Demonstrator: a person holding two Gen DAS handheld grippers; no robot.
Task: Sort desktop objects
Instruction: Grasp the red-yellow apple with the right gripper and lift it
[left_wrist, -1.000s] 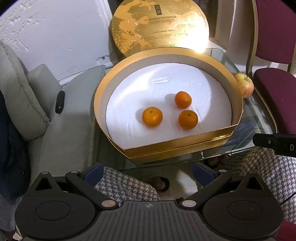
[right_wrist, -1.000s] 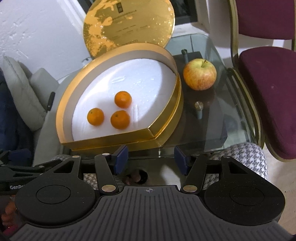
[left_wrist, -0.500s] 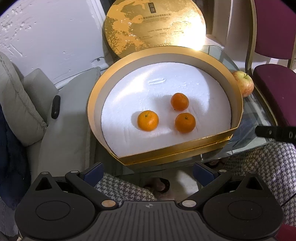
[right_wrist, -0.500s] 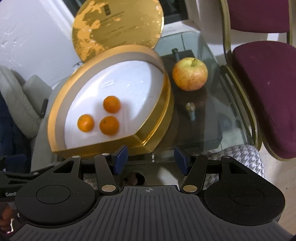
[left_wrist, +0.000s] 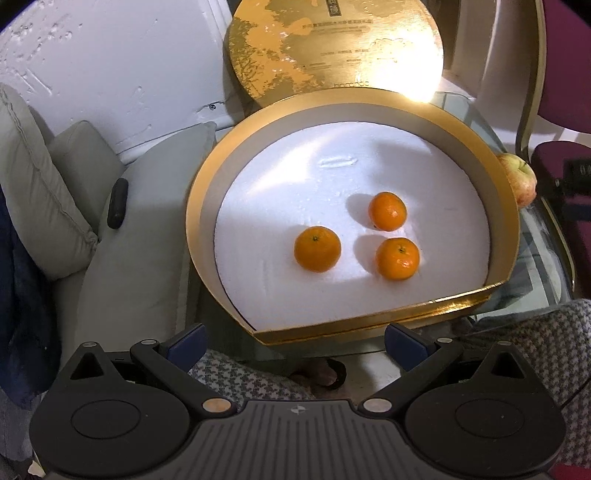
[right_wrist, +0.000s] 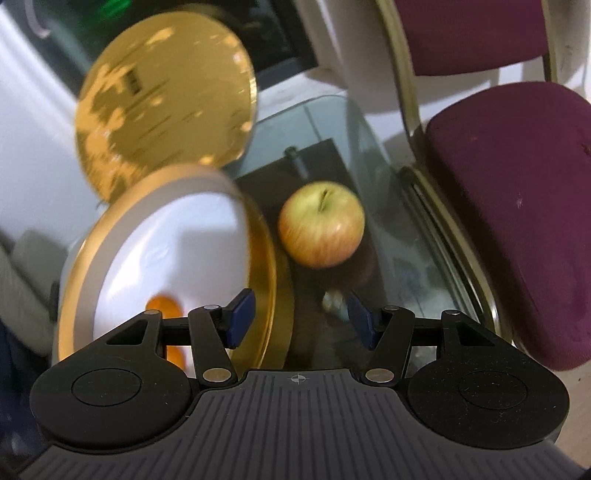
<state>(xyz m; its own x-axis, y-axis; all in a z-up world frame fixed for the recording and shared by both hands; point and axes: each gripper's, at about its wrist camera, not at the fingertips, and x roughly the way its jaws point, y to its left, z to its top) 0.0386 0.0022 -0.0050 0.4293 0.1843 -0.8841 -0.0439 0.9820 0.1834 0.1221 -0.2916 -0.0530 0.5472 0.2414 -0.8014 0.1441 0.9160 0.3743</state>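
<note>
Mostly a glass bench (right_wrist: 332, 122) scene, small see-through top with dark hardware showing under the glass. Gold box (left_wrist: 199, 206), round with one flat side, takes up most of the top; white foam liner (left_wrist: 295, 192) inside. Three mandarins on the foam, none touching: left mandarin (left_wrist: 317, 249), rear mandarin (left_wrist: 387, 211), front mandarin (left_wrist: 397, 258). Round gold lid (left_wrist: 332, 48) stands tilted behind the box, leaning toward the white wall (left_wrist: 110, 55), bright glare on its lower right part. Apple (right_wrist: 320, 224) sits on the bare glass just beside the box's right wall, stem up; in the left wrist view only a sliver of it shows past the rim.

Room: grey cushions (left_wrist: 48, 192) left of the bench with a small black object (left_wrist: 117, 208) lying on them, dark blue fabric at far left. Maroon chair (right_wrist: 517, 203) with gold frame right of the bench, close to its edge. Houndstooth fabric (left_wrist: 240, 380) on the person's lap at the near edge, a foot seen through the glass.

Left tool (left_wrist: 294, 341) released, jaws wide, nothing between, hovering at the near flat side of the box. Right tool (right_wrist: 297, 319) released too, jaws apart and empty, above the glass near the box's right side, apple ahead of it, not touching. Right wrist view is motion-blurred.
</note>
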